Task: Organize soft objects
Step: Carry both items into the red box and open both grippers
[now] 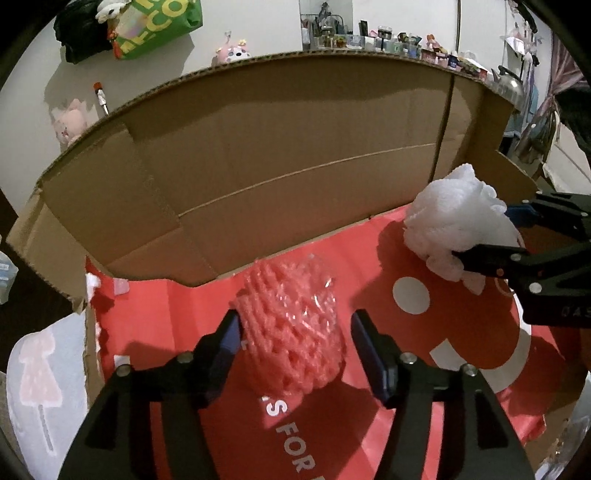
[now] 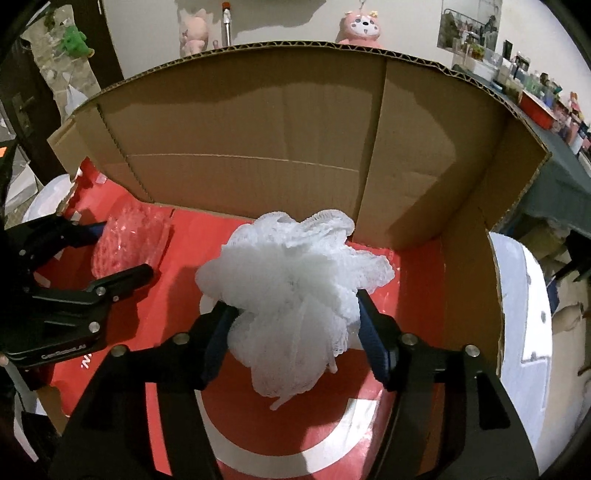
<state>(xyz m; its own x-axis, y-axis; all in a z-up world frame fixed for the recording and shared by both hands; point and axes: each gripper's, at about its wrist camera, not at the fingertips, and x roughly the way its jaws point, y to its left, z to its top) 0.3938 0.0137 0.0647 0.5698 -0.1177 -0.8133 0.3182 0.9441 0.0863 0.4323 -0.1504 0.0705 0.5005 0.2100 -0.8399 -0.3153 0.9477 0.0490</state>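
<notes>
A pink foam net sleeve (image 1: 291,328) lies on the red floor of an open cardboard box (image 1: 258,147). My left gripper (image 1: 293,332) is open around it, one pad touching its left side, the right pad a little apart. It also shows in the right wrist view (image 2: 129,243), with my left gripper (image 2: 110,251) at the left. My right gripper (image 2: 293,314) is shut on a white mesh bath pouf (image 2: 295,280) and holds it over the box floor. In the left wrist view the pouf (image 1: 454,221) and right gripper (image 1: 487,236) are at the right.
The box's tall back flap (image 2: 258,122) and right wall (image 2: 472,258) stand close ahead. A red printed sheet (image 1: 406,332) lines the floor. Plush toys (image 2: 360,26) hang on the wall behind; a cluttered shelf (image 1: 406,40) runs at the back right.
</notes>
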